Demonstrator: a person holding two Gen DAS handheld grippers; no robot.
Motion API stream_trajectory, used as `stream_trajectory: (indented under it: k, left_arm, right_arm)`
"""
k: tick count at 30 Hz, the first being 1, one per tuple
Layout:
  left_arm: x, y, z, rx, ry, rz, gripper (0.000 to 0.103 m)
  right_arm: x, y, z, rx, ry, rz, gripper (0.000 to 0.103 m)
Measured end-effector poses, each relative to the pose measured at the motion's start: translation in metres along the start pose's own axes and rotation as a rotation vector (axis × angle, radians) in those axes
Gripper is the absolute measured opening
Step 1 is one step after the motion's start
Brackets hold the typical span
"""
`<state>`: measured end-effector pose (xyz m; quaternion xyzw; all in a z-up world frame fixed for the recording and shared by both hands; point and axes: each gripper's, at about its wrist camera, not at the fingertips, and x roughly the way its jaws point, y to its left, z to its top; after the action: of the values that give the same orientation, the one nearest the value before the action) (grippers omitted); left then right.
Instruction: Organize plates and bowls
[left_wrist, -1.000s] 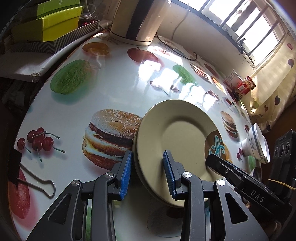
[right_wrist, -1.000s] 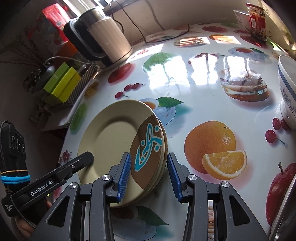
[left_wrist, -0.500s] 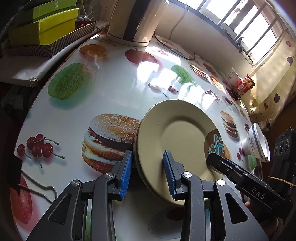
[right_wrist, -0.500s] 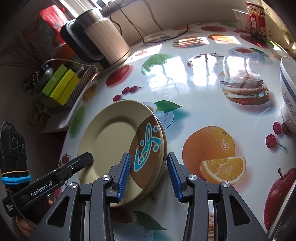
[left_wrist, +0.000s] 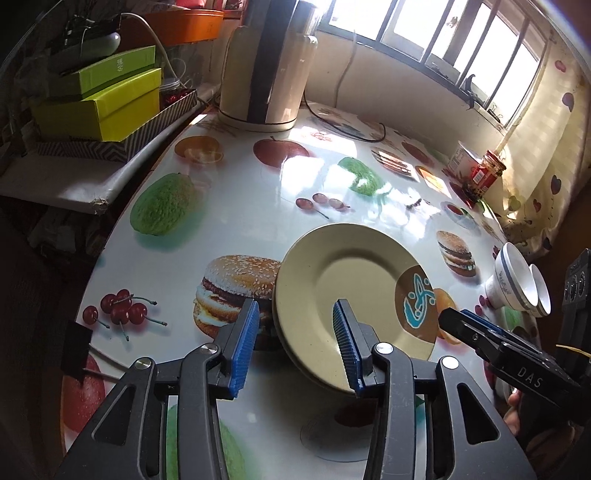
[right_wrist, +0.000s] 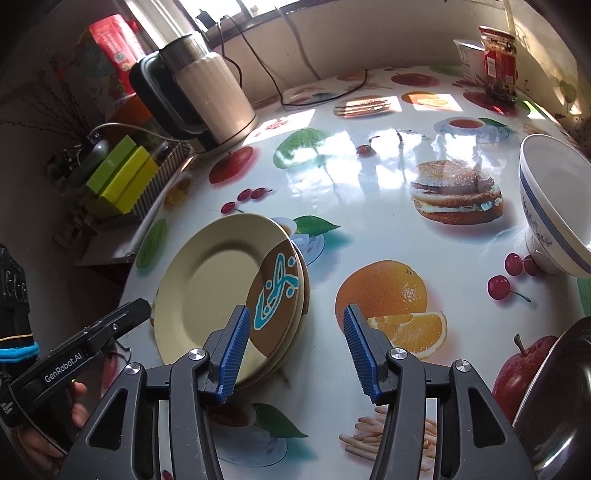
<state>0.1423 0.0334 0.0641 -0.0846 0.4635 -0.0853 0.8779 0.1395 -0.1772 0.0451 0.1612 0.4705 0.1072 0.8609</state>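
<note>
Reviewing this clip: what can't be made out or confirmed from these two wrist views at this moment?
- How many plates are stacked: right wrist view shows only layered rims, the top plate covers the rest.
- Near plate rim in the left wrist view: left gripper fingers cover it; jaws opening.
- Metal bowl: cut by the right view's edge.
- White bowls: count unclear, overlapping.
- Red jar label: too small.

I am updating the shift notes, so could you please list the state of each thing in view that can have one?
Left gripper: jaws opening, plate rim between them, pads clear of it.
Right gripper: jaws opening, plate rim between them.
Plates: stacked on the table, released.
Bowls: nested, tipped on their side.
Kettle: upright, lid closed.
Red-labelled jar: upright.
</note>
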Motion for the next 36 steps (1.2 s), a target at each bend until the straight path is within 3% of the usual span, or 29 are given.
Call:
stream_trajectory:
  k: [10, 18, 25, 36]
  left_arm:
    - [-0.001, -0.063, 0.007, 0.075, 0.015, -0.114, 0.047]
    - [0.012, -0.119, 0.012, 0.158, 0.037, -0.188, 0.047]
    - [0.023, -0.161, 0.018, 0.219, 0.056, -0.231, 0.047]
    - [0.047, -0.212, 0.026, 0.265, 0.079, -0.259, 0.047]
  right_arm:
    - [-0.051, -0.031, 0.004, 0.035, -0.074, -0.075, 0.053]
    - [-0.089, -0.073, 0.005, 0.098, -0.149, -0.182, 0.053]
    - [-0.115, -0.111, 0.012, 0.156, -0.205, -0.247, 0.053]
    - [-0.128, -0.154, 0.017, 0.152, -0.216, -0.342, 0.053]
